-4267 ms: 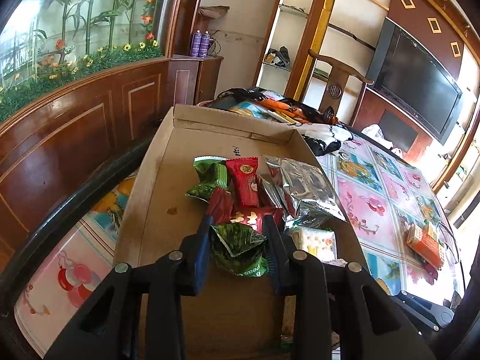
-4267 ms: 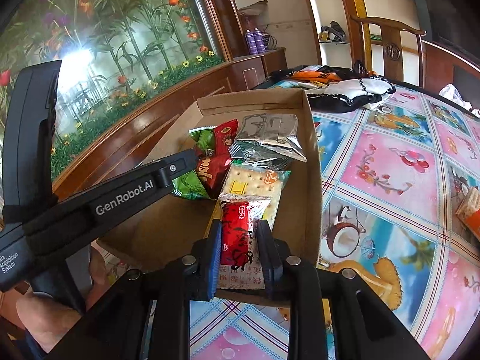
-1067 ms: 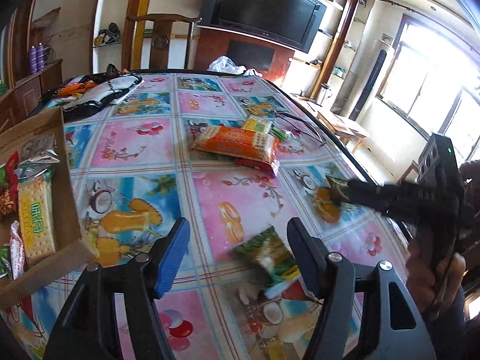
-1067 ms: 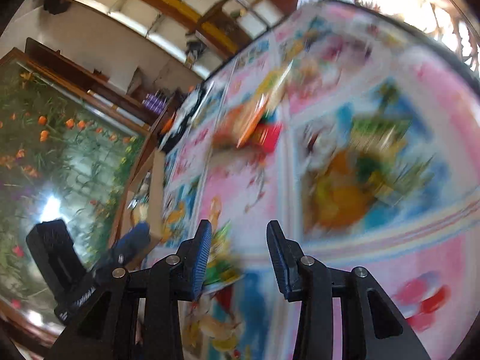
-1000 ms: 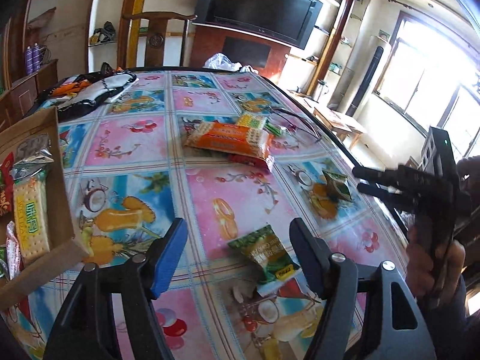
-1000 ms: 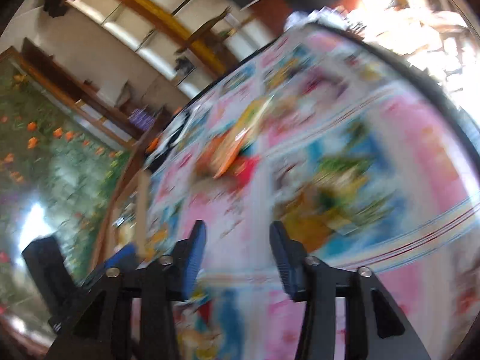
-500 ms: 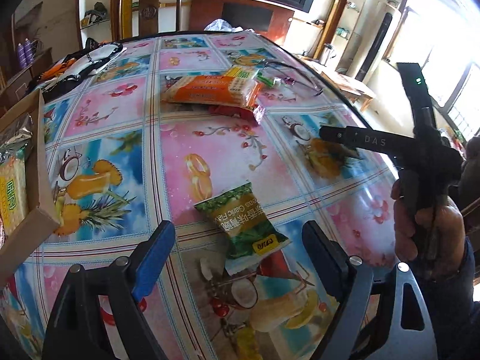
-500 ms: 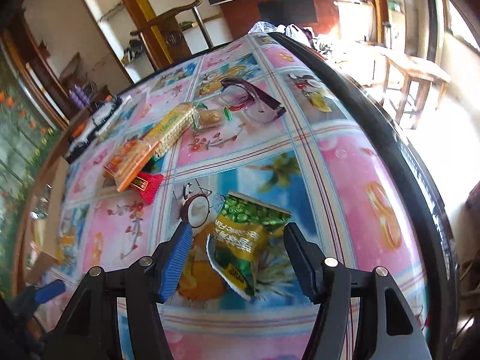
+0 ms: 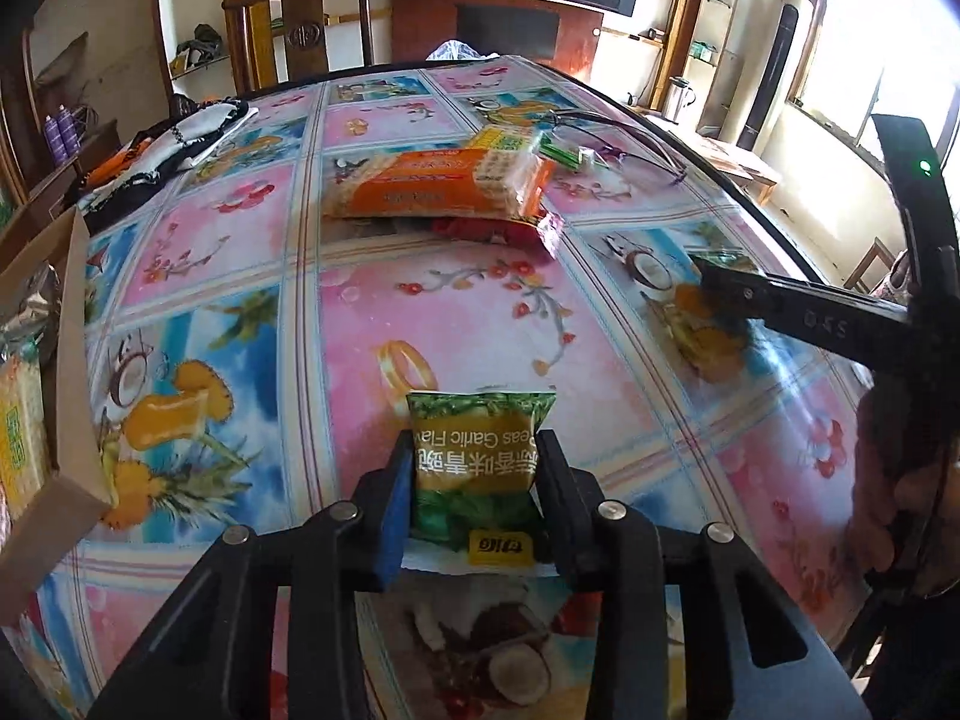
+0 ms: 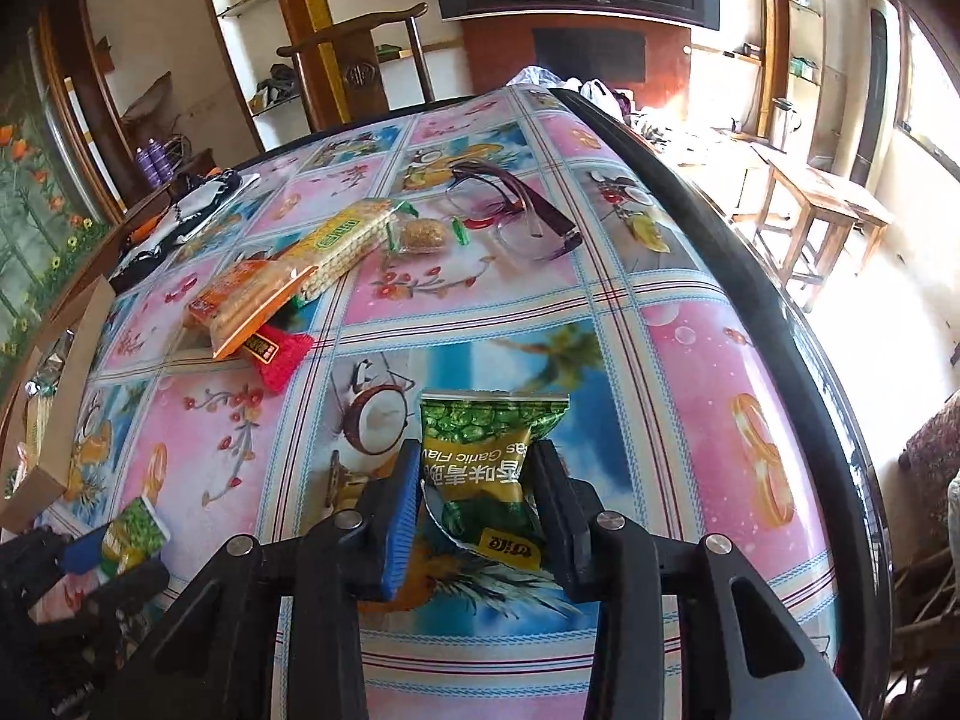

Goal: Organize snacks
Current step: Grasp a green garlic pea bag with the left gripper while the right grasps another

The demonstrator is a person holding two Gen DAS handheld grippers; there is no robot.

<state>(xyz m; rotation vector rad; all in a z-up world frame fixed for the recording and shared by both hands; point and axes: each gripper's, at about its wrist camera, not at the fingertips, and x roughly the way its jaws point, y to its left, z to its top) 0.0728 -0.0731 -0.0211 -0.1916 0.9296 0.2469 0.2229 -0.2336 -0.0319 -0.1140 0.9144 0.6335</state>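
Observation:
In the left wrist view my left gripper is shut on a green garlic-pea packet lying on the flowered tablecloth. In the right wrist view my right gripper is shut on a second green pea packet near the table's right side. The left gripper with its packet shows at the lower left of the right wrist view. The right gripper shows at the right of the left wrist view. The cardboard box with snacks stands at the left edge.
An orange biscuit pack, a yellow cracker pack and a red packet lie mid-table. Purple glasses and a small wrapped snack lie beyond. Dark clothes lie at the far left. The table's right edge is close.
Both grippers have dropped onto their green pea packets and closed from wide open to pinching them. Earlier both left the box and swung out over the table.

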